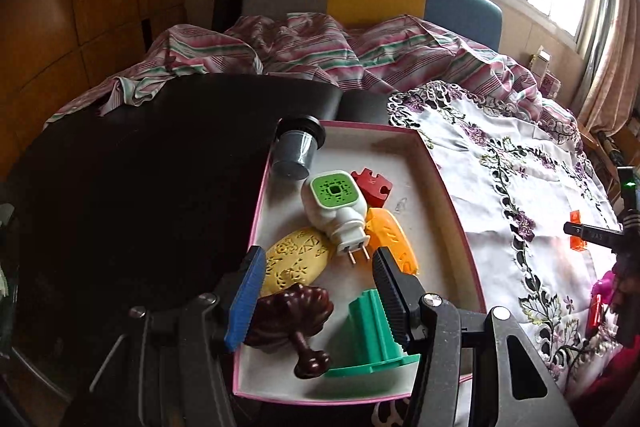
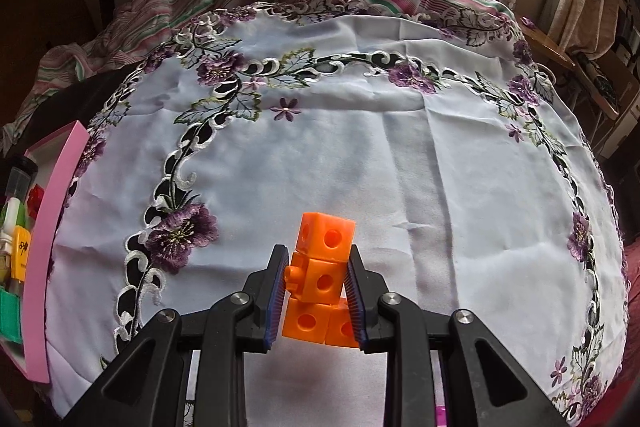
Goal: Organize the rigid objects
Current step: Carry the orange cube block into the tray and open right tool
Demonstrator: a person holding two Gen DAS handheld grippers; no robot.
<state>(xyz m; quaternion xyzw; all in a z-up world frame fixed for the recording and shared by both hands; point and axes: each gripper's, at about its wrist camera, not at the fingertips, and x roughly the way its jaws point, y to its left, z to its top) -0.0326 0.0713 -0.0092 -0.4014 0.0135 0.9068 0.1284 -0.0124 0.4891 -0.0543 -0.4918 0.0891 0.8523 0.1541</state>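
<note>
In the right wrist view my right gripper (image 2: 317, 251) is shut on an orange block of joined cubes (image 2: 324, 279), held just above the white embroidered cloth (image 2: 380, 155). The same orange block (image 1: 577, 241) shows at the far right of the left wrist view. My left gripper (image 1: 318, 253) hangs open over the pink-rimmed tray (image 1: 454, 205). In the tray lie a white and green plug-in device (image 1: 334, 205), a red puzzle piece (image 1: 372, 185), an orange perforated case (image 1: 392, 239), a yellow perforated oval (image 1: 294, 261), a brown carved knob (image 1: 296, 319), a green spool (image 1: 370, 331) and a grey cup (image 1: 294, 153).
The tray sits between a dark tabletop (image 1: 140, 187) on the left and the cloth (image 1: 520, 195) on the right. A striped bedsheet (image 1: 320, 47) is bunched behind them. The tray's pink side (image 2: 48, 235) shows at the left edge of the right wrist view.
</note>
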